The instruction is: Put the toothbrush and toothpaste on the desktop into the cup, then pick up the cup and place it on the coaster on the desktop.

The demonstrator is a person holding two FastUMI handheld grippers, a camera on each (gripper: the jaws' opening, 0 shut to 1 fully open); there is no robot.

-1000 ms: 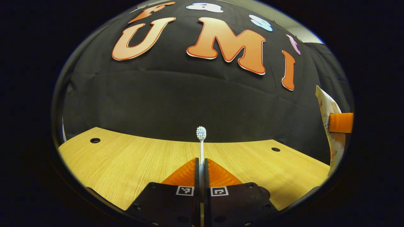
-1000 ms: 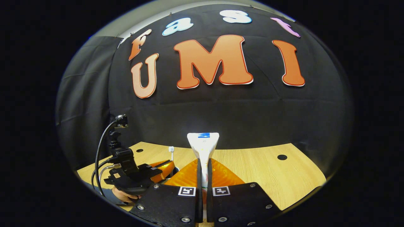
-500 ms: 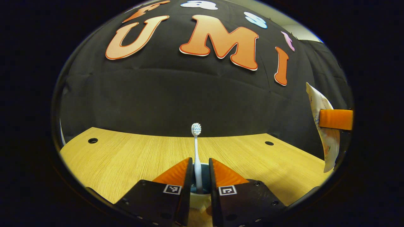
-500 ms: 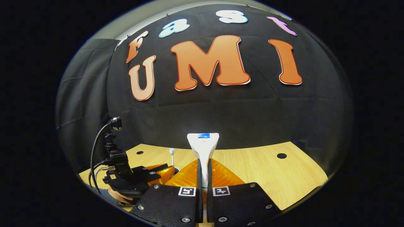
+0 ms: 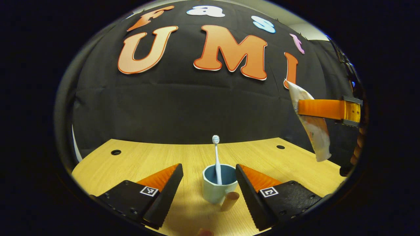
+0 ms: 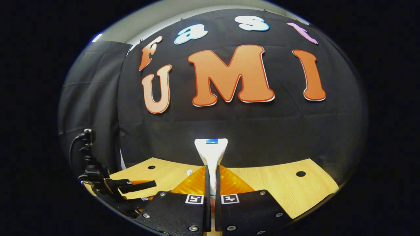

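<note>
Toothbrush (image 5: 216,157) now standing in cup (image 5: 217,188) on worktop (image 5: 157,157), bristles up, leaning slightly. Small tan cylinder (image 5: 229,201) touching cup base, front right. Left claw (image 5: 208,193) let go half a second back, jaws wide apart either side of cup, touching neither. Toothpaste (image 6: 211,154) upright, crimped end up, pinched in right claw (image 6: 211,193), off to cup's right above worktop. Left claw (image 6: 131,188) backed off toward the worktop edge.
</note>
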